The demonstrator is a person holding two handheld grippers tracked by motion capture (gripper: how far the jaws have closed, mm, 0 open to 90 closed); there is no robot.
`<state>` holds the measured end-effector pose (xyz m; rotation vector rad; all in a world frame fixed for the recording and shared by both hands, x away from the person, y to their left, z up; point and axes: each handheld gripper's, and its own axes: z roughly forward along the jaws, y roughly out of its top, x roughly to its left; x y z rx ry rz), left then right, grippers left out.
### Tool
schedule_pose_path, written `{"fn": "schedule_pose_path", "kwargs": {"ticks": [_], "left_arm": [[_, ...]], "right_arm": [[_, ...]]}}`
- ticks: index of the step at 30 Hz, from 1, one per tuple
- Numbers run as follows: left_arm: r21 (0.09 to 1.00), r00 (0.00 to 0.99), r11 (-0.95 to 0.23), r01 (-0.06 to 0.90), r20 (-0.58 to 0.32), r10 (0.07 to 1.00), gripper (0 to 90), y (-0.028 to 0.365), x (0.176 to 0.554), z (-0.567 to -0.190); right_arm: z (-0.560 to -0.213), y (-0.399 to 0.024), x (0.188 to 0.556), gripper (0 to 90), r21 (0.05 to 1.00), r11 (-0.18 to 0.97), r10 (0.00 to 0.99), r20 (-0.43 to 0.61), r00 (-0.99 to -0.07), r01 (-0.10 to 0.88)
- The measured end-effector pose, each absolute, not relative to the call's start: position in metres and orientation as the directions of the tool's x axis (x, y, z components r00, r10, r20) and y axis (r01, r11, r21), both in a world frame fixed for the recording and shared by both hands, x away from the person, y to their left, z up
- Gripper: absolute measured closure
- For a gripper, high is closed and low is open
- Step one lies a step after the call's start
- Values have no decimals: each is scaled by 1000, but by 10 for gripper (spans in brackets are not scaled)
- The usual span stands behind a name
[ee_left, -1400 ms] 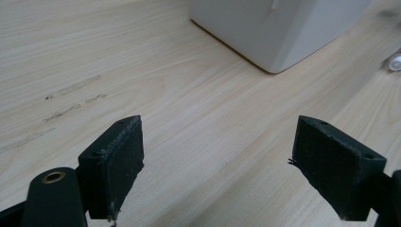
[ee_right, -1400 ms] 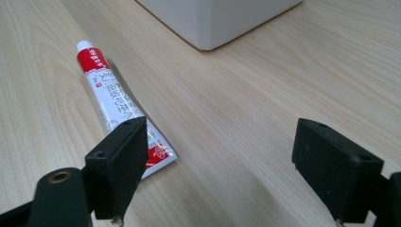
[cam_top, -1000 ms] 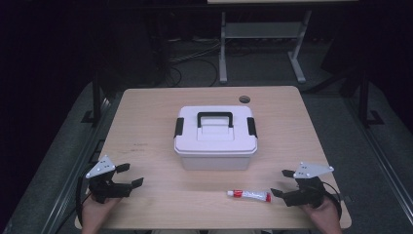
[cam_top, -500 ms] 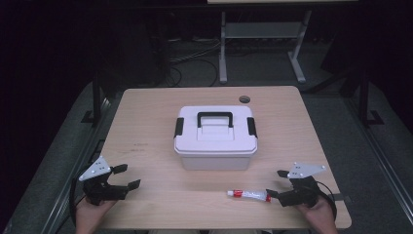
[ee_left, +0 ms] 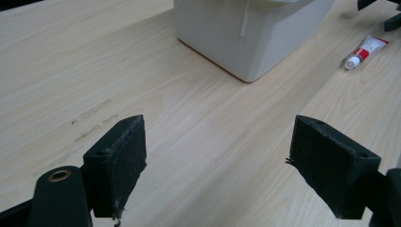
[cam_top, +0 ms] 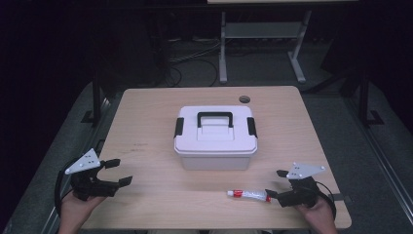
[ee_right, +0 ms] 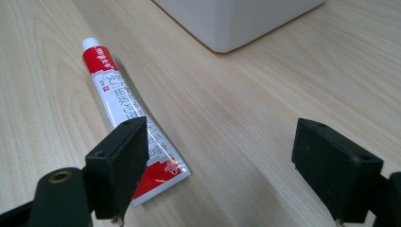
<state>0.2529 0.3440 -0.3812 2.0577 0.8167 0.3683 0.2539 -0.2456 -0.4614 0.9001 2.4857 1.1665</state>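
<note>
Hovering my right gripper (cam_top: 275, 184) low at the near right of the table (cam_top: 146, 122), jaws spread wide and holding nothing; the red-and-white tube (ee_right: 127, 116) lies flat just past my left jaw (its crimped end tucked behind it), cap pointing away; the white box (cam_top: 215, 138) sits mid-table beyond; my left gripper (cam_top: 121, 171) is spread too, well apart at the near left.

On the bench (cam_top: 146, 122) a white lidded box (cam_top: 215, 139) with a black handle sat at centre, a red-and-white tube (cam_top: 249, 195) lay at its five o'clock just beside the gaping right tongs (cam_top: 274, 183), and the left tongs (cam_top: 119, 171) gaped at eight o'clock.
</note>
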Motion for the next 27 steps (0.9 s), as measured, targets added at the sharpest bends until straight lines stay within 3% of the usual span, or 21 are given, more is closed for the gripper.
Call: {"fn": "schedule_pose_path", "kwargs": {"ticks": [27], "left_arm": [[755,799,-521,399,-7,602,196,323,277,-357]], "right_arm": [[-455,-257,248,190,784,456,650,32,-759,422]]}}
